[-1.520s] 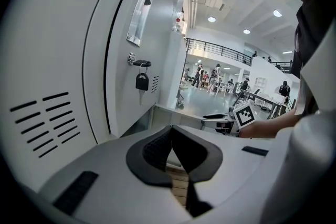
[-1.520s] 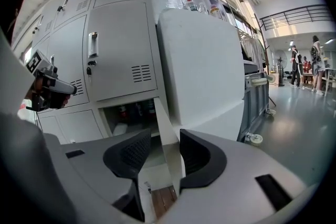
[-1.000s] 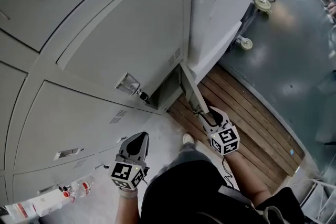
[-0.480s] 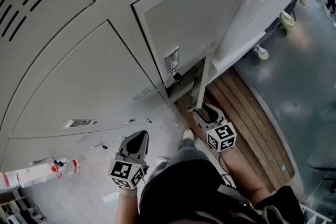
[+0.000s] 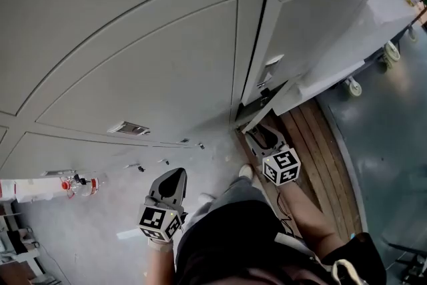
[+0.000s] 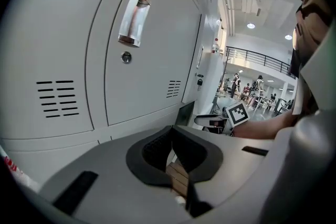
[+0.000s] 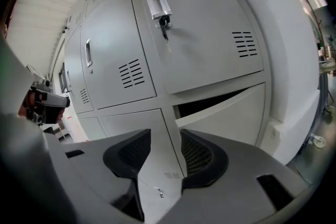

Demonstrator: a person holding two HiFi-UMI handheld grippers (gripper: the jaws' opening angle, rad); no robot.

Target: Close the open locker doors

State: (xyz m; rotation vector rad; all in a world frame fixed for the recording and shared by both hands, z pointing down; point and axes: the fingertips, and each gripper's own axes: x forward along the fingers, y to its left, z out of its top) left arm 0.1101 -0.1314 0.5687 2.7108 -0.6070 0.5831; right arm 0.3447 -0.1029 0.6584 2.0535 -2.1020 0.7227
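Observation:
The grey lockers [image 5: 153,77] fill the head view. The lowest right locker door [image 5: 267,110] stands slightly ajar, and in the right gripper view this door [image 7: 231,113] shows a dark gap along its top edge. My right gripper [image 5: 265,137] is open and empty, with its tips just below the ajar door's free edge. In its own view my right gripper [image 7: 165,149] points at the post to the left of that door. My left gripper [image 5: 175,177] hangs shut and empty over the floor, well to the left. My left gripper [image 6: 171,131] shows its tips touching.
A clear bottle with a red cap [image 5: 83,183] and a white carton [image 5: 20,189] lie on the floor at the left. A wooden platform [image 5: 313,143] runs along the right, beside a white cabinet on casters [image 5: 373,17]. The person's shoe [image 5: 245,172] is by the lockers' base.
The ajar door has swung nearer to the locker front, with my right gripper following its edge. The head view has turned left along the lockers. My left gripper kept its place.

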